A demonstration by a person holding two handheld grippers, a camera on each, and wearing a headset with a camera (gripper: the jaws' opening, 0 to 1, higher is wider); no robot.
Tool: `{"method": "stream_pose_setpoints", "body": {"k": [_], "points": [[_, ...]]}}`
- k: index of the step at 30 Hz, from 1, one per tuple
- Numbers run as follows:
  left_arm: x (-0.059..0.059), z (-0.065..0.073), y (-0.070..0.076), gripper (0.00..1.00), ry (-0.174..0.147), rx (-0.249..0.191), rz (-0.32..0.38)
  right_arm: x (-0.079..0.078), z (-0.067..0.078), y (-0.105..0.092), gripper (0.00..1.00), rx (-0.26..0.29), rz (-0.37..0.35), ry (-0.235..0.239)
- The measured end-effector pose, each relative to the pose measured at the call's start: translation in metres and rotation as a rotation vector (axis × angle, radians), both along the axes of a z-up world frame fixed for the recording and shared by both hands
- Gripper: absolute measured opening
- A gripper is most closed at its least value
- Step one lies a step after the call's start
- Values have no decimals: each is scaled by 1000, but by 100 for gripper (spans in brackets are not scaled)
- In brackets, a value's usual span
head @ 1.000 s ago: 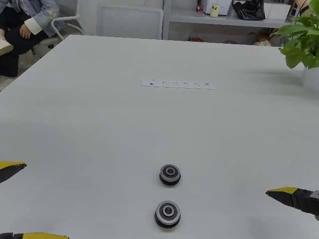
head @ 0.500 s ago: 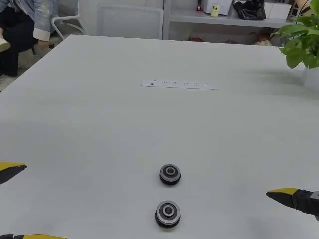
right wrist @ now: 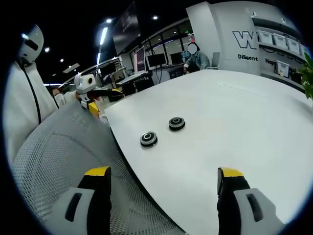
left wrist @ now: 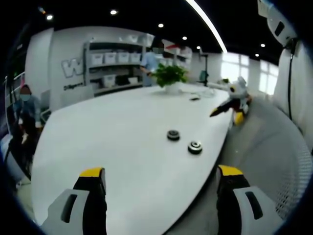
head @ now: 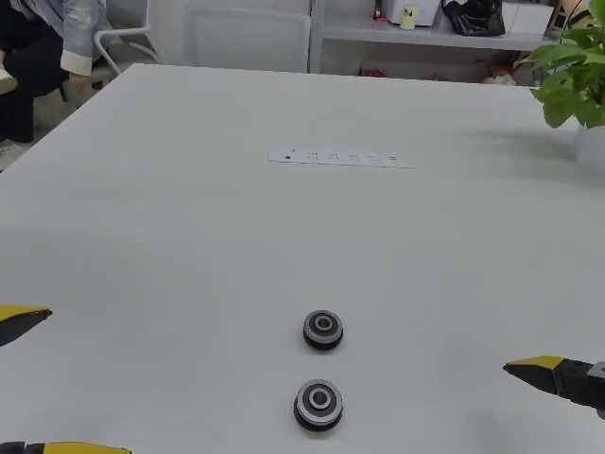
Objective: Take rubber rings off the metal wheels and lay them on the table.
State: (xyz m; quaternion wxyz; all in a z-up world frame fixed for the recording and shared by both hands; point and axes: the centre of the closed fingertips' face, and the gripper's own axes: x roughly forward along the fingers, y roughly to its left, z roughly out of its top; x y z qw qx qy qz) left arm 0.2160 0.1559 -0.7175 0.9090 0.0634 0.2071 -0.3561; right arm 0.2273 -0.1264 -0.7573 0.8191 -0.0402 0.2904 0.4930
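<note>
On the near table (head: 189, 246), head view: two metal wheels lying flat, one behind the other; near wheel (head: 319, 405) close to far wheel (head: 323, 330), not touching; both well apart from either gripper
State of rubber rings (head: 318, 427): dark bands seated round both wheels
Jaws of left gripper (left wrist: 161, 171): spread wide, clamped on nothing; yellow tips low at the near left in the head view
Jaws of right gripper (right wrist: 164, 172): also wide apart, nothing between them; one yellow tip at the near right in the head view, level with the gap between the wheels
Extras in head view: white power strip (head: 338, 159) far along the table; green plant (head: 572, 80) at the far right; seated person's sleeve (head: 80, 38) at the far left
Extras in left gripper view: right gripper seen side-on beyond the wheels, past the table edge; storage shelves (left wrist: 115, 68) on the far wall
Extras in right gripper view: left gripper held off the near table edge; grey mesh (right wrist: 54, 156) below it; monitors (right wrist: 156, 59) far behind
</note>
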Motion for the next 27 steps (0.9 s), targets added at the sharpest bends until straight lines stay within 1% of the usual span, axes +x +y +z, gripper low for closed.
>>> {"method": "stream_pose_setpoints", "body": {"k": [16,27], "points": [[0,-4,6,96,9,11,-8,0,-1,1,86,-6,3,5],[0,-6,2,96,19,19,-31,0,-1,1,85,-9,12,6]]}}
